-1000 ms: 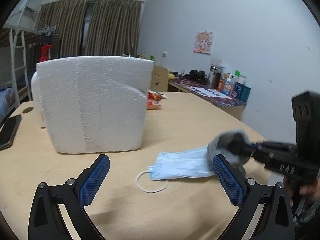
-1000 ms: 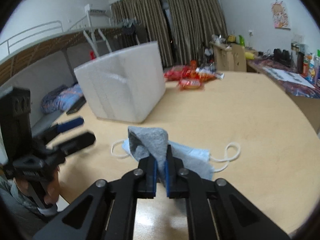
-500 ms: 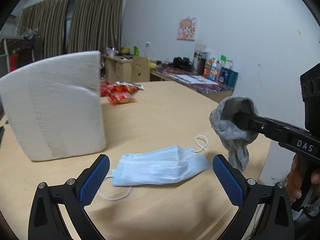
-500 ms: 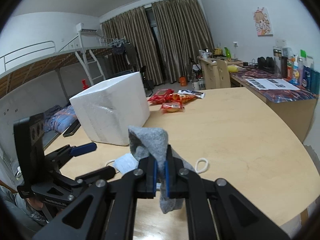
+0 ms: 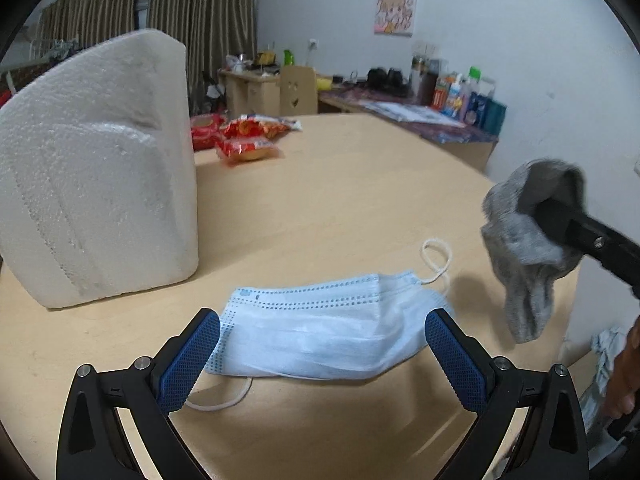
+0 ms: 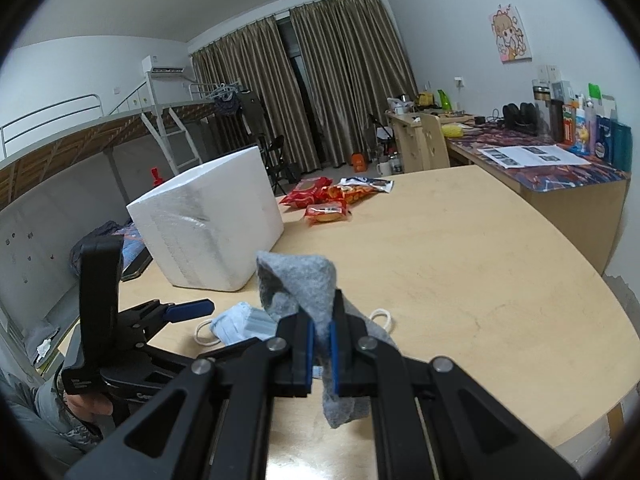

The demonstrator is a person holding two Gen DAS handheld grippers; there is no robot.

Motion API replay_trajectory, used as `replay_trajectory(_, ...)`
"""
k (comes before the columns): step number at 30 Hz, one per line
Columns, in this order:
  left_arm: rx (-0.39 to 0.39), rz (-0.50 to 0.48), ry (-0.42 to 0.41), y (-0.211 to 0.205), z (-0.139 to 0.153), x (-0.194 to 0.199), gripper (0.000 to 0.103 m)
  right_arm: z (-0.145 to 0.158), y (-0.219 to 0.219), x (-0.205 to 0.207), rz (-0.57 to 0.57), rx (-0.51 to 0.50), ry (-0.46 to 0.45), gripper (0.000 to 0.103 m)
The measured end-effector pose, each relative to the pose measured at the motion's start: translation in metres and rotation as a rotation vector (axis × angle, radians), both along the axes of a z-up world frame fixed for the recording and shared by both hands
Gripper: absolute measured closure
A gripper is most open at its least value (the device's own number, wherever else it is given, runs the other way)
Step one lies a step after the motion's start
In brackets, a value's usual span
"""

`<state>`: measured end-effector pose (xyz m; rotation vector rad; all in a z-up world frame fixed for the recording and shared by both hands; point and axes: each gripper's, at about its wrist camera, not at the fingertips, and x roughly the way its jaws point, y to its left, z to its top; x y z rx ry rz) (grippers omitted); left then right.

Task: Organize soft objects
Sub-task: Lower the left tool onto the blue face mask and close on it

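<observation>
A light blue face mask (image 5: 328,320) with white ear loops lies flat on the wooden table (image 5: 340,200). My left gripper (image 5: 322,330) stands over its near edge, one blue pad at each end of it; the jaws are closing, the pads not pressing on it. My right gripper (image 6: 321,326) is shut on a grey sock (image 6: 298,284), which hangs in the air above the table; the sock (image 5: 528,240) shows at the right in the left wrist view. From the right wrist the mask (image 6: 240,324) lies left of the sock, beside the left gripper (image 6: 188,312).
A white foam box (image 5: 100,200) stands on the table left of the mask, also seen as the foam box (image 6: 212,232) from the right. Red snack packets (image 5: 248,140) lie farther back. A cluttered desk (image 6: 540,160) lines the far wall. The table's rounded edge runs close on the right.
My left gripper has come forward and down over the mask, so its pads now flank it. The right gripper has lifted the sock off the mask and carried it off to the right.
</observation>
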<state>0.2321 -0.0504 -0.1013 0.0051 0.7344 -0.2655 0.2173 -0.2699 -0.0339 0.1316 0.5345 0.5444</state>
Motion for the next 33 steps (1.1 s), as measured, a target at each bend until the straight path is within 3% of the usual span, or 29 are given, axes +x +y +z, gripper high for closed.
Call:
replay_trajectory(3, 0.032, -0.008, 0.056, -0.005, -0.008, 0.007, 0.022, -0.002, -0.001, 0.003, 0.004, 0.006, 0.006, 0.094)
replay_trajectory(5, 0.043, -0.012, 0.089, -0.007, -0.012, 0.01, 0.025, -0.003, -0.002, 0.004, 0.006, 0.008, 0.01, 0.094)
replay_trajectory(8, 0.052, -0.003, 0.09, -0.007, -0.012, 0.01, 0.028, -0.004, -0.002, 0.004, 0.007, 0.007, 0.011, 0.094)
replay_trajectory(12, 0.094, -0.011, 0.086, -0.013, -0.012, 0.009, 0.042, -0.004, -0.004, 0.004, 0.007, 0.013, 0.014, 0.094)
replay_trajectory(21, 0.091, -0.031, 0.062, -0.014, -0.012, 0.006, 0.078, -0.004, -0.005, 0.001, -0.004, 0.012, 0.011, 0.094)
replay_trajectory(25, 0.085, -0.045, 0.044, -0.012, -0.01, 0.001, 0.083, -0.003, -0.004, -0.001, -0.008, 0.011, 0.012, 0.094)
replay_trajectory(33, 0.07, -0.034, -0.021, 0.0, 0.007, -0.011, 0.084, 0.002, 0.002, -0.004, 0.001, 0.006, -0.003, 0.094)
